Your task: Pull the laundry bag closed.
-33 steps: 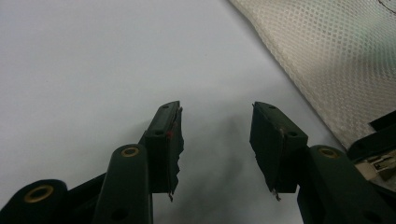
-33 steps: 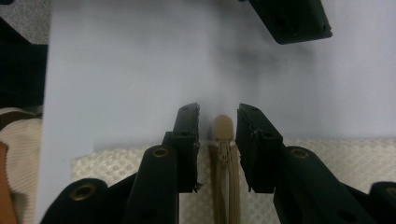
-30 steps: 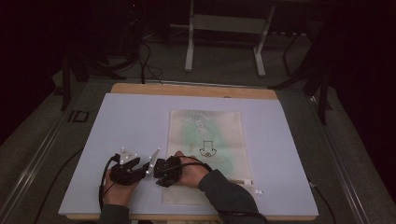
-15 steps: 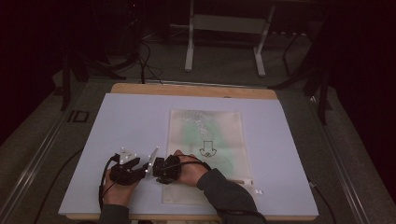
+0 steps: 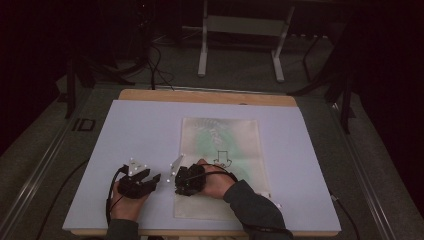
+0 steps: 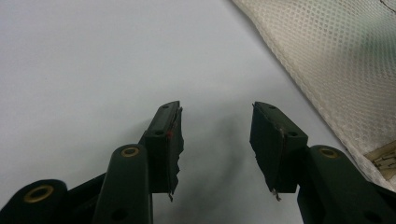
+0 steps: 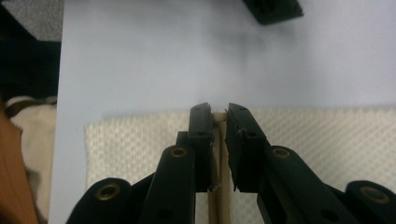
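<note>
Since the earlier frames the right tool (image 5: 181, 176) has shifted a little & lifted slightly at the near left edge of the mesh bag (image 5: 235, 145); its jaws have just been closing and now pinch a fold of that bag's edge, seen up close in the right tool view (image 7: 217, 140). Going left to right on the white desk (image 5: 125, 135): the left tool (image 5: 147, 179) sits in the person's left hand near the front edge, jaws wide apart w/ nothing between them, bare desk below (image 6: 93, 70), and the mesh bag just beside it at right (image 6: 336, 60). Next comes the right tool, clamped on the bag's left edge. The bag lies flat at desk centre, green shape & a dark arrow mark showing through the mesh.
</note>
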`<act>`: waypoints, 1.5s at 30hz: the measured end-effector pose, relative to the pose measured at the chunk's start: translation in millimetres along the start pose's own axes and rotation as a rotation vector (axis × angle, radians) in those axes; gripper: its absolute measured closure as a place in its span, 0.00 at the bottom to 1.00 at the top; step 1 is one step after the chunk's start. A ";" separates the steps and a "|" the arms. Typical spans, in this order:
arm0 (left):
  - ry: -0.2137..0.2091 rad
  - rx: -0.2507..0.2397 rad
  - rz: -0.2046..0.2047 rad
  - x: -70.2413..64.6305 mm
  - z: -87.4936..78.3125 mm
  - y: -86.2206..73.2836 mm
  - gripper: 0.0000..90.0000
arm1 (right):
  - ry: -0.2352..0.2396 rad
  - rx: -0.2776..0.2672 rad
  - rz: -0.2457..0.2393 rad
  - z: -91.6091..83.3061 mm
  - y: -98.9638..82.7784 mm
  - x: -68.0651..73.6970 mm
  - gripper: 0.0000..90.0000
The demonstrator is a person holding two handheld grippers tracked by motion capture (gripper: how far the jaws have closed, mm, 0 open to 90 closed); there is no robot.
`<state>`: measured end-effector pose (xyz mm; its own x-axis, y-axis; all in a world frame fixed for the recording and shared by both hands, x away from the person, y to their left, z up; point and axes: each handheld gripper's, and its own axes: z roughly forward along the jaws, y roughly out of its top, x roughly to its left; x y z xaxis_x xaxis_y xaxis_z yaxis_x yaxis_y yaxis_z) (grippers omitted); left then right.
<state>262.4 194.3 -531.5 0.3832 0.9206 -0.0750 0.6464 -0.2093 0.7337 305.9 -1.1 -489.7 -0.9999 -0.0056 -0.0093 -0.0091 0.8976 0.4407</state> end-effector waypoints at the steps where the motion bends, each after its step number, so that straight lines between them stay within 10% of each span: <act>1: 0.000 0.000 0.000 0.1 0.0 0.0 0.58 | 0.003 0.003 0.001 0.1 -2.0 -0.8 0.89; 27: -0.074 -0.008 0.018 -12.8 -6.0 -2.7 0.64 | 0.043 0.032 0.040 11.7 -10.6 -5.9 0.91; 45: -0.200 0.005 0.067 -34.0 6.5 4.5 0.98 | 0.016 0.008 0.029 13.6 -15.6 -1.7 0.91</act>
<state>256.5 159.9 -530.1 0.5482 0.8211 -0.1589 0.6183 -0.2700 0.7381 307.9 -9.2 -508.8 -0.9998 0.0130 0.0180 0.0196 0.9010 0.4334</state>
